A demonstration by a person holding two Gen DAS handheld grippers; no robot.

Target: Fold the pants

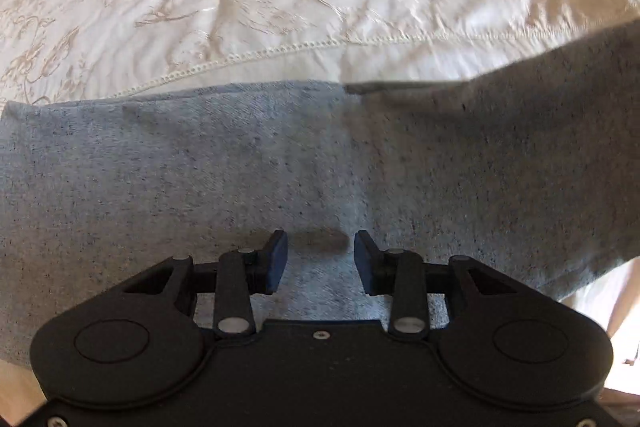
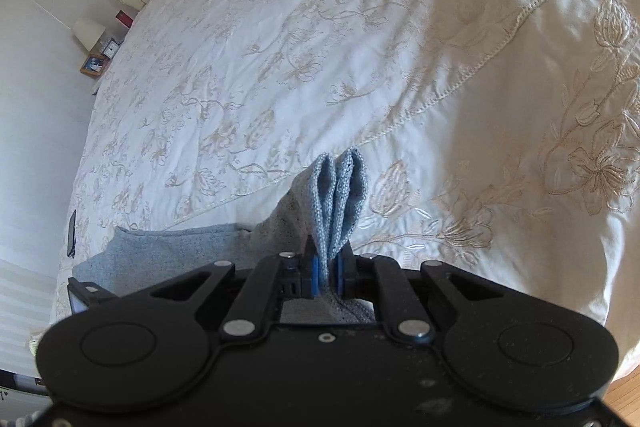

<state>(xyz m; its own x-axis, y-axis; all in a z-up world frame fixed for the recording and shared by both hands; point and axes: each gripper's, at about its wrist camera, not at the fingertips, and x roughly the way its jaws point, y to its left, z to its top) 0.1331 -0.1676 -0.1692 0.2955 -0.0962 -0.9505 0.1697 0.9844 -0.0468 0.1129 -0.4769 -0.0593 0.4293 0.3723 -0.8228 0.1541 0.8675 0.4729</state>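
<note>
1. My right gripper (image 2: 325, 277) pinches a bunched edge of the pants (image 2: 338, 195); the rest trails onto the bedspread (image 2: 280, 47).
2. My left gripper (image 1: 320, 251) hangs apart over the flat cloth, holding nothing.
3. Soft, light knit, I judge — it'll sag, so grab doubled edges.
4. Only the left view shows the cloth spread wide — only the right shows the pinch.

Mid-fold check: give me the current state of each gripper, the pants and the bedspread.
left gripper: open, over the pants, gripping nothing.
right gripper: shut on the pants, bunched layers sticking up between its fingers.
pants: grey, spread on the bed, one end lifted.
bedspread: wrinkled, under the pants.
</note>
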